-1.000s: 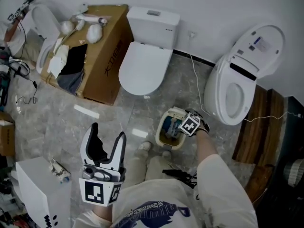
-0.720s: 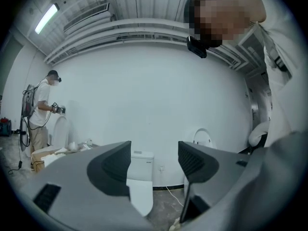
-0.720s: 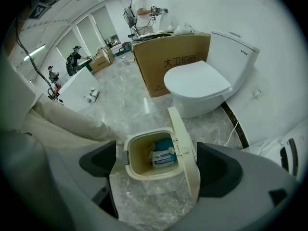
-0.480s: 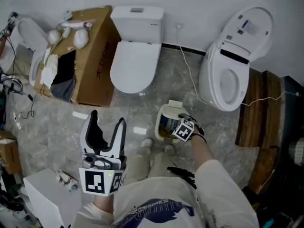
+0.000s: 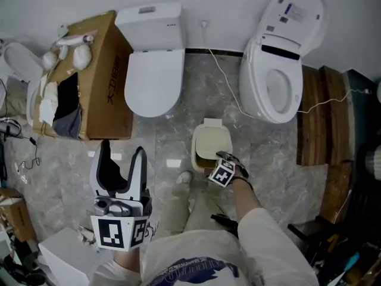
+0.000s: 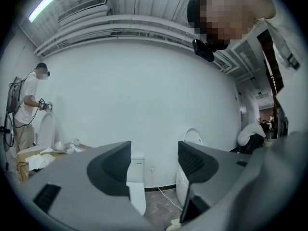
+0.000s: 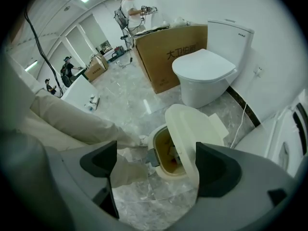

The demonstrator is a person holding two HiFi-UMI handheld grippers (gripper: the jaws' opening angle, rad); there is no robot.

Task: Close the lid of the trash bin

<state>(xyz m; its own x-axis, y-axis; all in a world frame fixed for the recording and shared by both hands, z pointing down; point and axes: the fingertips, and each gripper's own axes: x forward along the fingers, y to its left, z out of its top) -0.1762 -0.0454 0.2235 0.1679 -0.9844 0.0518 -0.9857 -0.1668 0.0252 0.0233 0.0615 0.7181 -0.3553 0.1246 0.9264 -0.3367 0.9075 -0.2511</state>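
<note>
Our right gripper (image 7: 156, 163) has its two jaws spread wide and pinches nothing. It hangs just above the trash bin (image 5: 198, 155), at the side of the bin nearest to us. Seen along the jaws, the bin stands between them. The edge of the lid (image 7: 190, 129) runs close by the right jaw, but we cannot tell if they touch.

The lid is not down yet. It is tilted over the bin's mouth, with its hinge on the far side. At the near side a gap shows the brown inside of the bin and some rubbish in it. A small pedal (image 7: 151, 157) sticks out at the foot of the bin, toward us.

Our left gripper (image 5: 122, 154) is well apart from the bin, on its left side. Its jaws are also spread and between them there is only air. In its own view we see the white wall and a toilet behind them.

We count one bin with one lid, and two grippers. Beyond the bin two toilets stand at the wall. The closed toilet (image 5: 153, 79) is to the left of the bin and the toilet with raised lid (image 5: 274, 91) is to the right. One cardboard box (image 5: 110, 82) stands further left, beside the closed toilet. One thin cable (image 5: 223, 79) lies on the marble floor (image 5: 268, 159) between the two toilets. Some wooden boards (image 5: 324, 118) lie far right of the bin.
</note>
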